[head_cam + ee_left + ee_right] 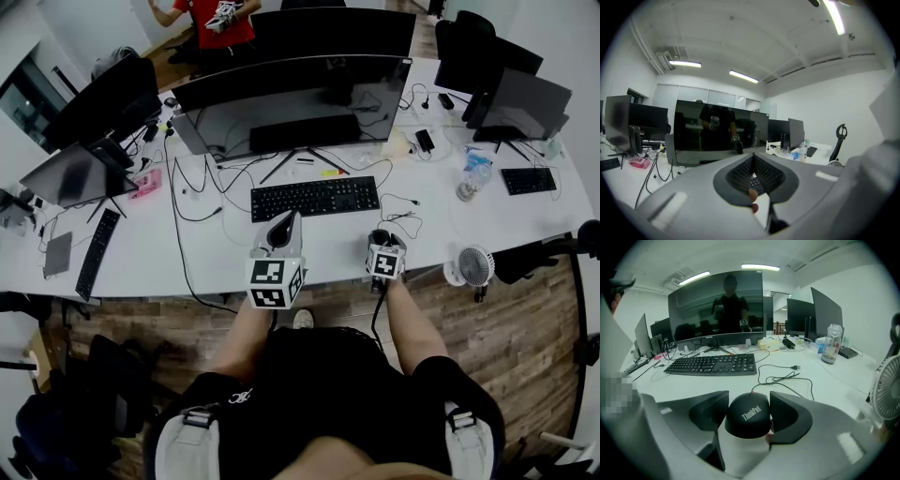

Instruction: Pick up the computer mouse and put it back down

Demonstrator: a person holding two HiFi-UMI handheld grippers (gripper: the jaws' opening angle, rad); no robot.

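- Head view — the left gripper [284, 225] is held above the desk [216, 253] in front of the keyboard [315, 198], probably to stay clear of the work. The right gripper [383, 239] sits low near the desk's front edge, right of the keyboard.
- Left gripper view — its jaws meet at the tips with nothing between them, aimed toward the monitor [717, 133].
- Right gripper view — the jaws stand fairly wide, one pad against each flank of the computer mouse [747, 417]. They grip it across its width, likely so it cannot slip. Its cable [783, 378] lies slack across the desk. Whether the mouse is off the desk cannot be told.
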